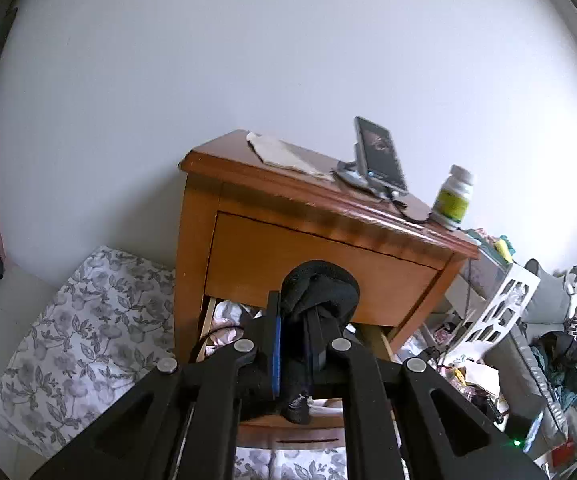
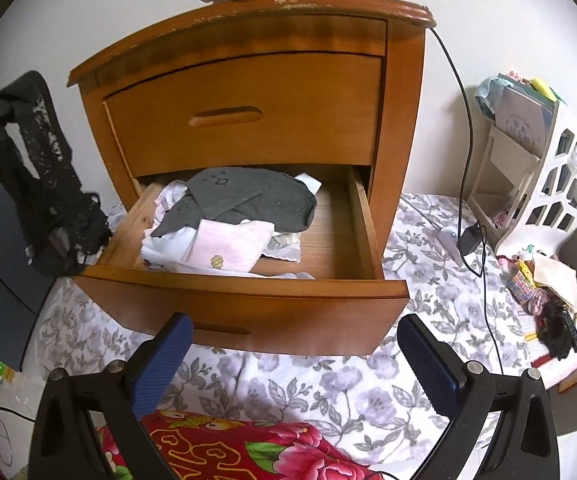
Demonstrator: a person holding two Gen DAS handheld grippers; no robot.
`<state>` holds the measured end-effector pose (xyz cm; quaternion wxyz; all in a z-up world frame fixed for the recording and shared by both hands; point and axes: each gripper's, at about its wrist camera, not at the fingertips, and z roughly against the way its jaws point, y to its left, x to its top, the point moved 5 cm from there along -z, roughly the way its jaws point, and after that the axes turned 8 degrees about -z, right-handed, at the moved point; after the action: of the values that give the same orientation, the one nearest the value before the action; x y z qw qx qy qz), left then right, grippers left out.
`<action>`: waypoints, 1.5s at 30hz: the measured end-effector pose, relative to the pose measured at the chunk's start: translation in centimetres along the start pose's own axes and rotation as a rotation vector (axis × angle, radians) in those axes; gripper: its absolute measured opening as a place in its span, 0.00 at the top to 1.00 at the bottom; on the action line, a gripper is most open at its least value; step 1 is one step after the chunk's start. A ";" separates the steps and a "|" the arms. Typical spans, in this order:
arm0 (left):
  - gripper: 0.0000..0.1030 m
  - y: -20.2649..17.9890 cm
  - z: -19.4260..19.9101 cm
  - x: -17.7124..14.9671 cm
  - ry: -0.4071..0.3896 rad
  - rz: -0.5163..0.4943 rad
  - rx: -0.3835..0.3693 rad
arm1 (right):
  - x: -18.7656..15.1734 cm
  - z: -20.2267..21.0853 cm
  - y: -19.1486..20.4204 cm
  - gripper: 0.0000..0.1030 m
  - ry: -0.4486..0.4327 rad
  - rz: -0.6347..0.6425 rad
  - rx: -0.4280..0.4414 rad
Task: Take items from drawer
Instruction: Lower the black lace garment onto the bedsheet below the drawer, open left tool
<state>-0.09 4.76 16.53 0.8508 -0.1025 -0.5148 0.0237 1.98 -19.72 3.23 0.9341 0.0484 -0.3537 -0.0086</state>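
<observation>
Your left gripper [image 1: 297, 344] is clamped tight on a black lace garment [image 1: 317, 295]. In the left wrist view the fabric bunches into a dark rounded lump above the fingertips, centre-low in frame, w/ a thin strip hanging down btwn the blue pads. In the right wrist view the same garment [image 2: 48, 184] shows at far left, dangling long and limp, lacy and see-through at the edges, its lower end just beside the drawer's front left corner, outside it.

Your right gripper [image 2: 292, 364] sits at the bottom of its frame, jaws wide apart, nothing btwn the blue textured pads [image 2: 160, 364].

The wooden nightstand [image 2: 404, 128] fills the centre: glossy orange-brown, curved front, chipped top edge. Upper drawer [image 2: 244, 112] is shut, w/ a carved slot handle. Lower drawer [image 2: 244, 308] is pulled out. Inside it: a heap of folded cloth on the left and middle, a dark grey garment [image 2: 248, 200] on top, a pale pink cloth [image 2: 228, 244] w/ a small yellow motif in front, white pieces underneath. The right part of the drawer floor is bare wood.

On top of the nightstand: a phone on a stand [image 1: 378, 156], a white-capped bottle w/ green label [image 1: 454, 196], a crumpled pale cloth [image 1: 280, 152].

At right, a white cut-out rack [image 2: 560, 184] holds books. Grey floral sheet [image 2: 428, 280] below; red floral fabric [image 2: 248, 452] at bottom edge.
</observation>
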 end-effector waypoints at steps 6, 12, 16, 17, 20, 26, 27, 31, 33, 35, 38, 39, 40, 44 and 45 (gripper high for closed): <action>0.92 -1.1 2.1 -0.5 -0.001 -0.016 -0.022 | -0.3 1.5 0.7 0.00 -0.015 0.011 0.015; 0.92 -1.8 2.0 -2.3 0.052 -0.024 -0.037 | -0.7 2.9 1.2 0.00 -0.025 0.020 0.033; 0.92 -2.7 1.4 -3.8 0.100 -0.034 -0.053 | -0.9 3.6 1.3 0.00 -0.029 0.023 0.041; 0.92 -3.0 1.1 -4.3 0.116 -0.039 -0.056 | -0.9 3.7 1.2 0.00 -0.033 0.023 0.041; 0.92 -3.5 0.5 -5.3 0.150 -0.051 -0.055 | -1.1 4.0 1.4 0.00 -0.031 0.027 0.054; 0.92 -5.1 -1.3 -7.5 0.232 -0.080 -0.080 | -1.5 4.5 1.4 0.00 -0.031 0.030 0.074; 0.92 -5.4 -1.8 -8.0 0.251 -0.083 -0.090 | -1.5 4.5 1.3 0.00 -0.030 0.028 0.074; 0.91 -6.4 -3.4 -9.7 0.318 -0.092 -0.115 | -1.7 4.2 0.7 0.00 -0.024 0.016 0.068; 0.91 -6.6 -4.4 -10.8 0.354 -0.096 -0.116 | -1.7 4.0 0.4 0.00 -0.018 0.008 0.063; 0.91 -6.6 -5.4 -11.7 0.384 -0.095 -0.112 | -1.7 3.7 0.1 0.00 -0.012 0.001 0.061; 0.91 -6.6 -7.1 -13.5 0.438 -0.094 -0.104 | -1.7 3.1 -0.2 0.00 0.000 -0.004 0.059; 0.91 -6.6 -7.8 -14.2 0.459 -0.093 -0.098 | -1.8 2.9 -0.2 0.00 0.004 -0.005 0.059; 0.91 -6.5 -8.4 -14.8 0.477 -0.093 -0.092 | -1.8 2.7 -0.3 0.00 0.009 -0.006 0.058; 0.91 -6.0 -10.3 -16.9 0.537 -0.081 -0.074 | -2.1 1.9 -0.7 0.00 0.026 -0.012 0.055; 0.91 -5.9 -10.8 -17.4 0.550 -0.076 -0.072 | -2.1 1.6 -0.8 0.00 0.032 -0.014 0.053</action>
<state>0.83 -5.12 -2.31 0.9547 -0.1160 -0.2683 -0.0553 -0.69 -20.51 2.98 0.9379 0.0757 -0.3385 -0.0047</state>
